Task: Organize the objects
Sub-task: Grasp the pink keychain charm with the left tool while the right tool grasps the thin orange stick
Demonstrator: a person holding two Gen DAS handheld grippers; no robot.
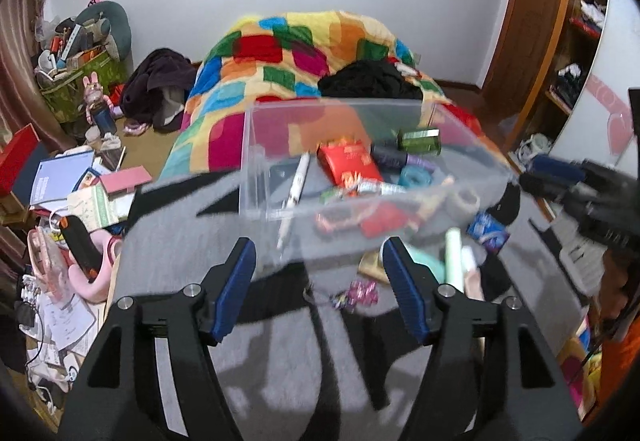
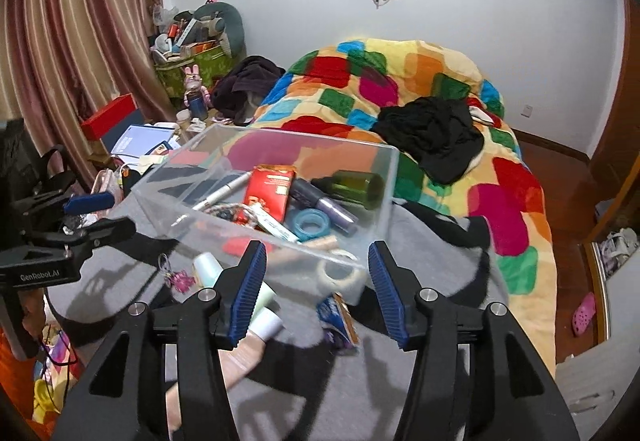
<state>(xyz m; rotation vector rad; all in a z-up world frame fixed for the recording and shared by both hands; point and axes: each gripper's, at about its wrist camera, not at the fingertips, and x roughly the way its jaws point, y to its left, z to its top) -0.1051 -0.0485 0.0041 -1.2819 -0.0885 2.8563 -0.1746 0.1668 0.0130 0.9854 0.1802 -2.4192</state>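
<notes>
Two grippers hang spread and empty at the bottom of each frame: my left gripper (image 1: 320,281) and my right gripper (image 2: 318,287), jaws wide apart over grey cloth (image 2: 360,393). Just beyond the right fingers, lower centre, lie loose items: a pale tube (image 2: 224,281), a blue packet (image 2: 336,315), a pink charm (image 2: 180,277). Mid-frame stands the clear box (image 2: 264,161), part-filled with a red pack (image 2: 270,187) and green bottle (image 2: 352,187). Judging best practice, I should pinch the tube across its width, then lift clear of the box wall.
</notes>
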